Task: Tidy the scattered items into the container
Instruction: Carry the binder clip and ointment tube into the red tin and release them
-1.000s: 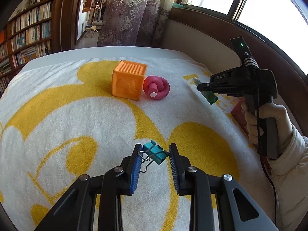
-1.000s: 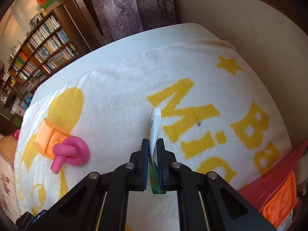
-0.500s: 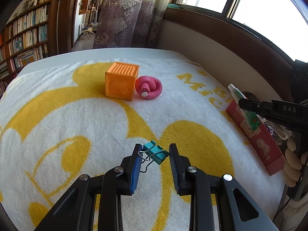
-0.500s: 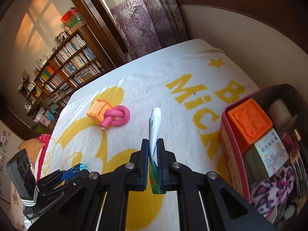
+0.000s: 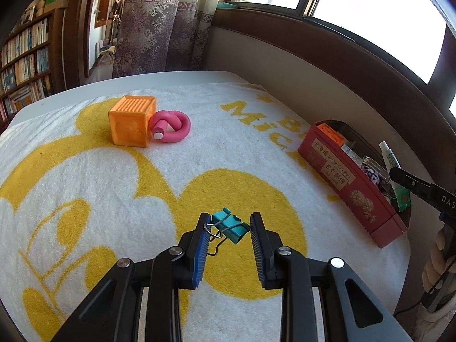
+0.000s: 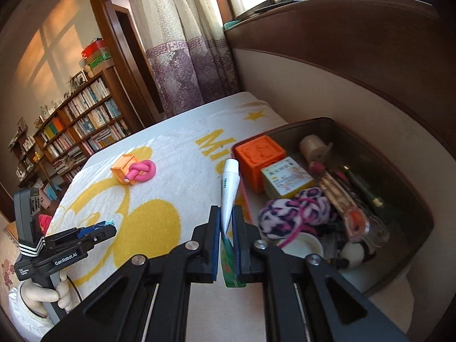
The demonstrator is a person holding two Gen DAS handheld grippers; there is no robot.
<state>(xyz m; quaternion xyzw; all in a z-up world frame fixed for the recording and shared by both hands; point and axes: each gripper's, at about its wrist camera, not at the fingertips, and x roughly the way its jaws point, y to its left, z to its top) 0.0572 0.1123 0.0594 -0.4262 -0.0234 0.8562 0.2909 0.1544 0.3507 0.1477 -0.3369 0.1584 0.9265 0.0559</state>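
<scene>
Now right gripper (image 6: 226, 222) jaws clamp tube (image 6: 229, 191); left gripper (image 5: 229, 229) jaws grip clip (image 5: 230, 226).

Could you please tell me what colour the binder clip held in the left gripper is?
Teal, with silver wire handles; the small binder clip shows best in the left wrist view.

I see the red container (image 6: 399, 282) crowded with oddments. My white-and-green tube (image 6: 229, 191) hangs capped end up over its near rim; my teal binder clip (image 5: 231, 226), the orange cube (image 5: 132, 121) and pink knotted roller (image 5: 171, 126) are left of it.
</scene>
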